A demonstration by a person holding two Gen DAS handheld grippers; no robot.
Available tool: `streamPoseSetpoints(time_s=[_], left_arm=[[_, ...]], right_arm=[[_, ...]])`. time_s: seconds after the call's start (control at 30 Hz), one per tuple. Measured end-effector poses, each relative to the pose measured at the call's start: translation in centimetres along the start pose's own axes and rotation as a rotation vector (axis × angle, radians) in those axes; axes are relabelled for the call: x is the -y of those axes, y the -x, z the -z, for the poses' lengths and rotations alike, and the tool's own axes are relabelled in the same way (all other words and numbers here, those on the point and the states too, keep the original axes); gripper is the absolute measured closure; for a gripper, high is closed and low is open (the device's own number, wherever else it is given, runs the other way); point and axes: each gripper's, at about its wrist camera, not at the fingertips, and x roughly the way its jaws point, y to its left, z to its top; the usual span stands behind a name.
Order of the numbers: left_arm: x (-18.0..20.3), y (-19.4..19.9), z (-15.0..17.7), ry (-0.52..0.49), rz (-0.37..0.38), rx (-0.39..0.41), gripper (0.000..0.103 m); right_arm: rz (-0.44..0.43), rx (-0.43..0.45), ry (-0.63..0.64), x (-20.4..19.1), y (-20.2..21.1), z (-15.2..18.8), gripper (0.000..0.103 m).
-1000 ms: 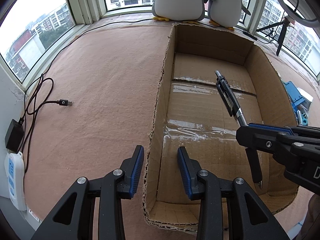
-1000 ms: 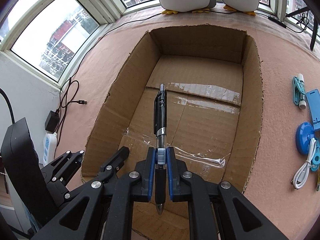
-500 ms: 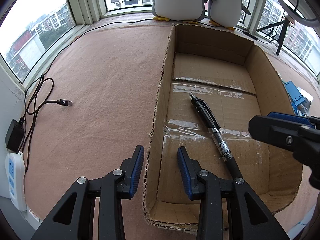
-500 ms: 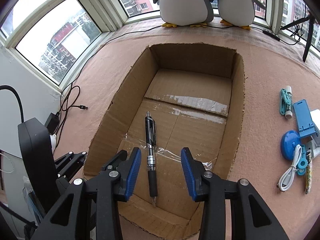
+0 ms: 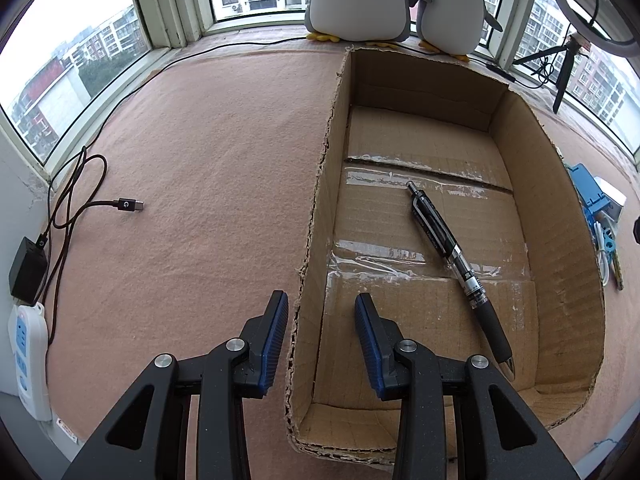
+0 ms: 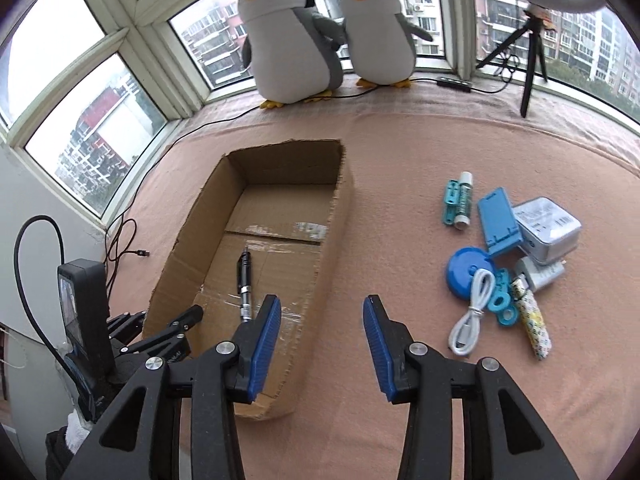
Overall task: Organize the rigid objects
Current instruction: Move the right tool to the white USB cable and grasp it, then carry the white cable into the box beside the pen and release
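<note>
Lying in box, pen = 1 item done; R fingers just opened, empty; items right of them remain; L fingers open astride box wall.

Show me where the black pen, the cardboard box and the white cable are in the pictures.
black pen [image 5: 448,242]: left wrist view, on the middle of its barrel.
cardboard box [image 6: 340,216]: right wrist view, on its right wall.
white cable [image 6: 472,312]: right wrist view, on the middle of its bundle.

Soft overcast daylight from the windows, sharp focus, fisheye-bent edges.
</note>
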Motion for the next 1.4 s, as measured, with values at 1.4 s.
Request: streamPoseSetpoints(time_s=[1.4], left_arm=[[0.0, -0.1, -0.1, 0.003, 0.002, 0.000, 0.065]], right_arm=[[0.030, -0.146, -0.300, 11.2, -5.7, 0.6, 0.091]])
